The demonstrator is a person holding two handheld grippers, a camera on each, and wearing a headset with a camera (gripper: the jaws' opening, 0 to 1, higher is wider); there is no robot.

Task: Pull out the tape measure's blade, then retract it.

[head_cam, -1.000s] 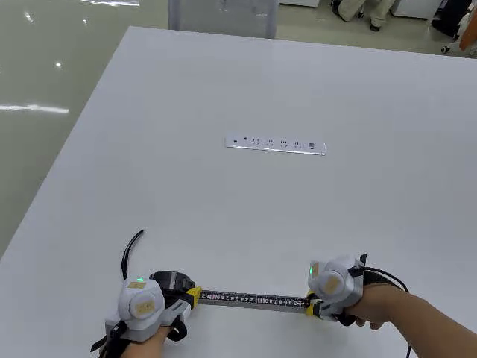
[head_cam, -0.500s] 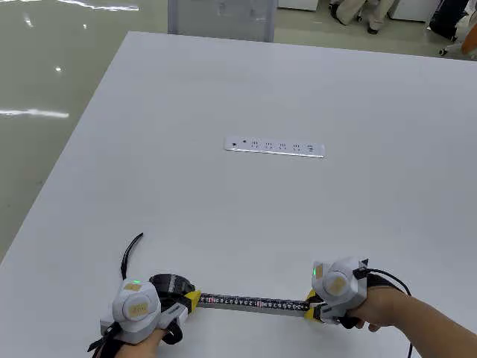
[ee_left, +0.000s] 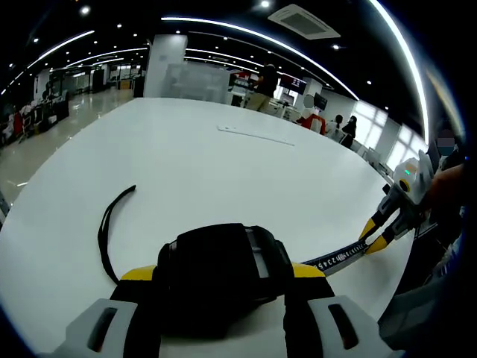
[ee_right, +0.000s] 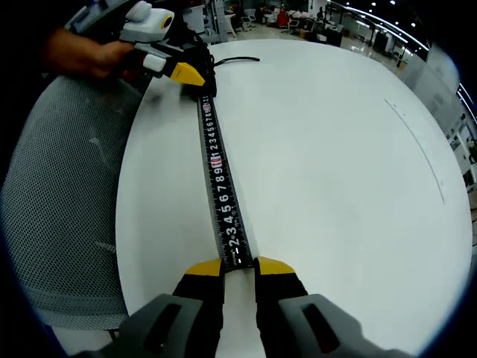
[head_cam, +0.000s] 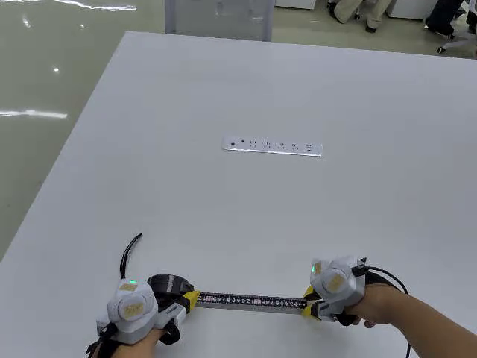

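A black tape measure case (ee_left: 220, 272) sits clamped between the yellow-tipped jaws of my left gripper (head_cam: 182, 298) near the table's front edge; the case (head_cam: 168, 285) shows beside that gripper in the head view. Its blade (head_cam: 251, 302) runs flat along the table to the right, numbers up. My right gripper (ee_right: 238, 265) is shut on the blade's (ee_right: 218, 186) end, and in the head view the right gripper (head_cam: 306, 304) sits about a hand's width from the table's front edge. A black wrist strap (ee_left: 108, 227) trails from the case.
A white power strip (head_cam: 272, 146) lies mid-table, far from both grippers. The white table (head_cam: 246, 97) stretches back to a grey chair back (head_cam: 218, 16). Glossy floor (head_cam: 45, 89) lies left of the table edge. A grey mesh chair (ee_right: 67, 209) shows below the table's front edge.
The blade's visible length is about the same. Both grippers stay clamped, drifting slightly lower and left in the picture as the head camera shifts.
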